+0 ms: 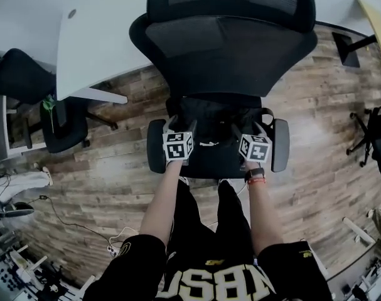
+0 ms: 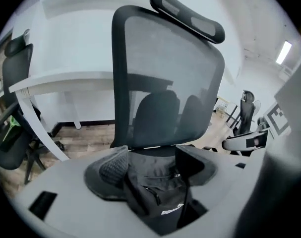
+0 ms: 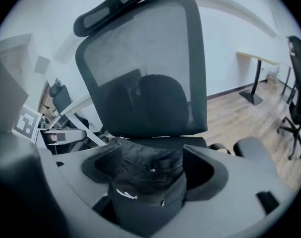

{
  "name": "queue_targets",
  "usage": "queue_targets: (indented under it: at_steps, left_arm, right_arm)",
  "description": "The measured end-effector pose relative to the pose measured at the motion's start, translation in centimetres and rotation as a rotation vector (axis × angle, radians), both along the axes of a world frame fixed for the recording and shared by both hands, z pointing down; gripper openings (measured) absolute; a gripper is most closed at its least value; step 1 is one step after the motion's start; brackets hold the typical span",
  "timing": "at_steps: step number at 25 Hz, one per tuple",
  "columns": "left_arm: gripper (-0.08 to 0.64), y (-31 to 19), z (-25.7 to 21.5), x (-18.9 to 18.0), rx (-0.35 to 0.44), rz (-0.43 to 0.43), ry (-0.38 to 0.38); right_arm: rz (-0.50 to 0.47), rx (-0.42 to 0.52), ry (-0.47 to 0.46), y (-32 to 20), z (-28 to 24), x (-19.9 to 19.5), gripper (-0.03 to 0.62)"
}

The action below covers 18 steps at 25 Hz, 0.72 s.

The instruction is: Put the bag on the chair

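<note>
The black bag (image 1: 212, 140) lies on the seat of the black mesh office chair (image 1: 231, 49), between its two armrests. My left gripper (image 1: 181, 125) is at the bag's left side and my right gripper (image 1: 252, 128) at its right side. In the left gripper view the bag (image 2: 157, 192) sits between the wide-spread jaws of the left gripper (image 2: 152, 165), and the pads (image 2: 113, 167) stand clear of the fabric. The right gripper view shows the same: the bag (image 3: 145, 187) rests loose between the open jaws of the right gripper (image 3: 150, 165), in front of the chair's backrest (image 3: 140, 68).
A white desk (image 1: 96, 36) stands behind the chair at the left, with another black chair (image 1: 21, 74) beside it. A further chair (image 1: 375, 130) is at the right edge. Cables (image 1: 71, 221) trail over the wooden floor at the lower left. The person stands right in front of the seat.
</note>
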<state>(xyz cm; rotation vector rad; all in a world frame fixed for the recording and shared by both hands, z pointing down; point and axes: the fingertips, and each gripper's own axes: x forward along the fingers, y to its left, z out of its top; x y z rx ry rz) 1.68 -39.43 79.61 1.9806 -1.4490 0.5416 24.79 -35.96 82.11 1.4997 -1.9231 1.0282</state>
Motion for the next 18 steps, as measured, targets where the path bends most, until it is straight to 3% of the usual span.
queue_targets:
  at_steps: [11, 18]
  left_arm:
    - [0.236, -5.0, -18.7, 0.4, 0.29, 0.015, 0.039]
    - [0.172, -4.0, -27.0, 1.6, 0.408, 0.034, 0.037]
  right_arm:
    - [0.007, 0.27, 0.006, -5.3, -17.3, -3.1, 0.277]
    - [-0.031, 0.425, 0.022, -5.6, -27.1, -3.8, 0.207]
